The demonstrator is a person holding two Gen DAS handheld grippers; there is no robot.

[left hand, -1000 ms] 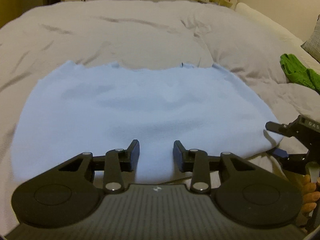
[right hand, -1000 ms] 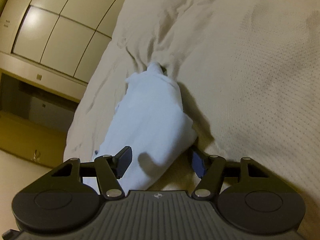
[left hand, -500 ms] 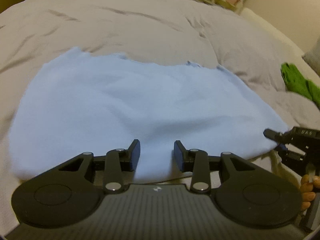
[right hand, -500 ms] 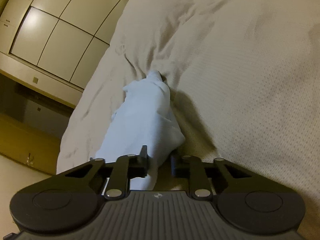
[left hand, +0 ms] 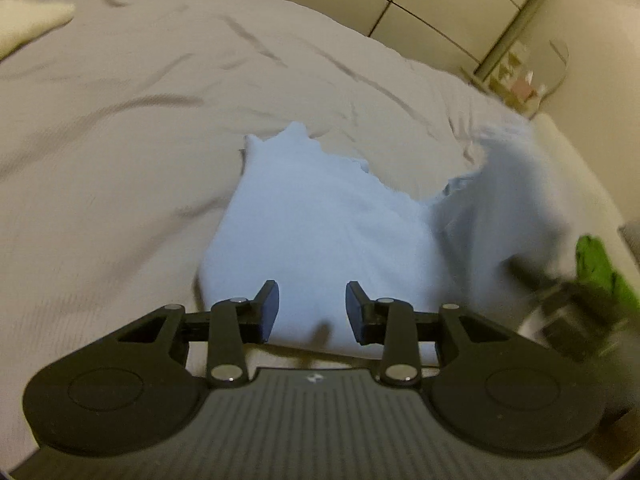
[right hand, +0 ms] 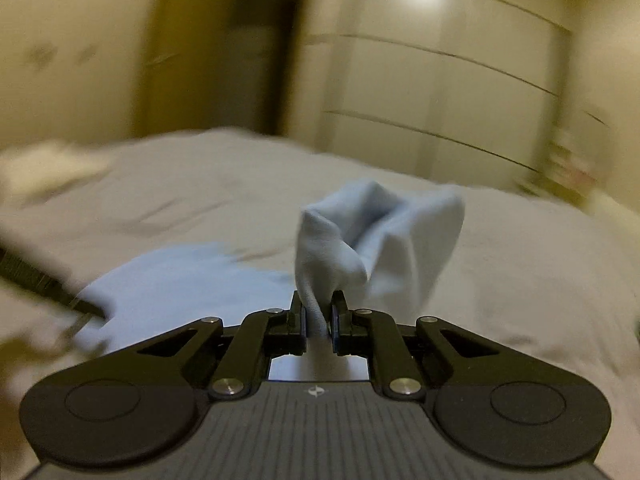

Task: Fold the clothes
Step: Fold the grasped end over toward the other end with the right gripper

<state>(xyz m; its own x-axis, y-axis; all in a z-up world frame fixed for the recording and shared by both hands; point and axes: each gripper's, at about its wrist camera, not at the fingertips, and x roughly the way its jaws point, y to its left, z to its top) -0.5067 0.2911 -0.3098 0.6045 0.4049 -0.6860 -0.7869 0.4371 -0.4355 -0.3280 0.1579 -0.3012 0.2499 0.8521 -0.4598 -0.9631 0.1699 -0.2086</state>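
A light blue garment lies on the beige bed cover, its right side lifted and blurred. My left gripper hovers open just over the garment's near edge, and cloth shows in the gap between its pads without being pinched. My right gripper is closing on a bunched corner of the blue garment. Its pads press on the cloth, which rises above the bed in a loose fold. In the left wrist view the right gripper is a dark blur at the right.
A green garment lies at the bed's right side. A whitish cloth sits at the far left of the bed. Cream wardrobe doors and a small shelf stand beyond the bed.
The right gripper closed on the garment's corner, rolled upright and lifted it off the bed. The flat garment is now bunched, with its right side raised. The left gripper has shifted sideways and rolled.
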